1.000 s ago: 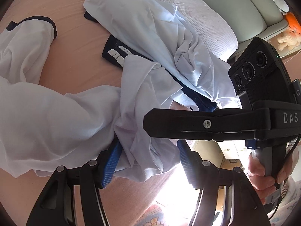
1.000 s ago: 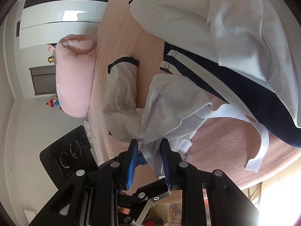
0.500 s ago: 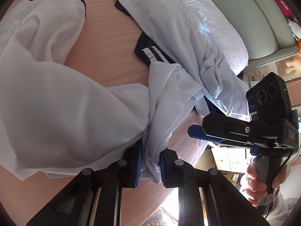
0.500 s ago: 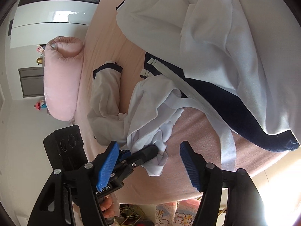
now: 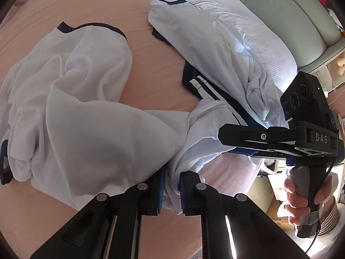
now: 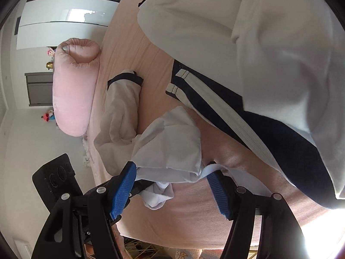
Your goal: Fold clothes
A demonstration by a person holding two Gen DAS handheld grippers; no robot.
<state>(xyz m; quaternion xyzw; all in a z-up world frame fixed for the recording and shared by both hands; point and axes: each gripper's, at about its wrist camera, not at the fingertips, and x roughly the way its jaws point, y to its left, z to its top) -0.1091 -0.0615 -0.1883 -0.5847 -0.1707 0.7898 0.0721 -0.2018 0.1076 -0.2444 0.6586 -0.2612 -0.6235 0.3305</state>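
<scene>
The white shirt lies crumpled on the pink bed, not folded, with a navy-trimmed sleeve pointing away toward the far side. Its long axis runs roughly across the left wrist view, from the bunched body at the left to a twisted edge at the near bed edge. The left gripper is clenched on that twisted edge — cloth fills the narrow gap between its blue pads. The right gripper stands with its jaws wide apart, and a hanging fold of the same shirt lies between and just above them, so it grasps nothing. This fold is nearer to the right gripper than to the left one. Beside the shirt, toward the right, lie navy trousers with white stripes and another pale garment over them — both apart from the grasp.
</scene>
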